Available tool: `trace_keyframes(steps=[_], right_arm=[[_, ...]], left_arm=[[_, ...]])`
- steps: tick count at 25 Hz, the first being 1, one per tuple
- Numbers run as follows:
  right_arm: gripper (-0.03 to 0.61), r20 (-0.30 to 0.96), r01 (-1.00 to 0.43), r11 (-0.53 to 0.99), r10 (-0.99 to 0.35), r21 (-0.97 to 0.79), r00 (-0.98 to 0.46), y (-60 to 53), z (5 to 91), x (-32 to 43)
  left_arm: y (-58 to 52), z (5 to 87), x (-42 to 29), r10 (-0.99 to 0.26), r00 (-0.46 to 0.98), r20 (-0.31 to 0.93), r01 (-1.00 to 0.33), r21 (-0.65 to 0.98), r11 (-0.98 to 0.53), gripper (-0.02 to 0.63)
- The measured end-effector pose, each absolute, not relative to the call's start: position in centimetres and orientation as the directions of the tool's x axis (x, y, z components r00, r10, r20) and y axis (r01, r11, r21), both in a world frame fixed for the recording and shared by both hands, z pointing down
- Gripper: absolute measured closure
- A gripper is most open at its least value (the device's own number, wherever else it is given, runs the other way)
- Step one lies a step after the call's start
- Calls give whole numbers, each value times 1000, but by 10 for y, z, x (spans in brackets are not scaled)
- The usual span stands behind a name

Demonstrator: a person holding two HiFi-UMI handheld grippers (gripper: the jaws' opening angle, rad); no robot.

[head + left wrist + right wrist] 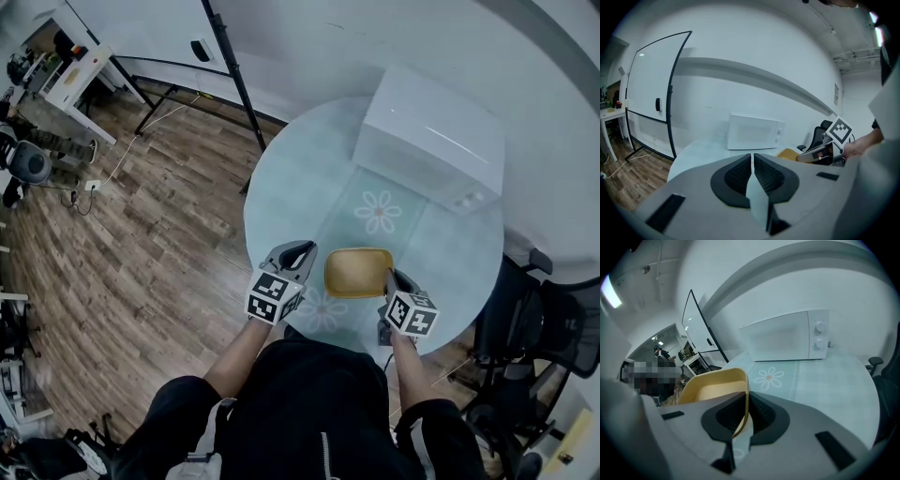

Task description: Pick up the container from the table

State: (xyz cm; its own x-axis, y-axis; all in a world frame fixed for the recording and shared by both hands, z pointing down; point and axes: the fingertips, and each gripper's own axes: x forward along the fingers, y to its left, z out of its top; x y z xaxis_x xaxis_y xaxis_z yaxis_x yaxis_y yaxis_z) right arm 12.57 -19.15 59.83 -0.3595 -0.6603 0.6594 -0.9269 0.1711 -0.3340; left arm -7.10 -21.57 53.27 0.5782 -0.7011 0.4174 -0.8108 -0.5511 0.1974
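The yellow container is a shallow rounded tub over the near part of the round table. My right gripper is shut on the tub's right rim; in the right gripper view the rim runs between the jaws of that gripper and the tub looks tilted. My left gripper is just left of the tub, shut, with nothing between its jaws. In the left gripper view the container and the right gripper show at the right.
A white microwave stands at the table's far side. Flower prints mark the pale blue tablecloth. A black office chair is right of the table. A whiteboard stand rises from the wooden floor at the left.
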Motion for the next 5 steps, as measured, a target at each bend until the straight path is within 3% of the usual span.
trace_keyframes(steps=[5], right_arm=[[543, 658, -925, 170, -660, -340, -363, -190, 596, 126]], left_arm=[[-213, 532, -71, -700, 577, 421, -811, 199, -549, 583]])
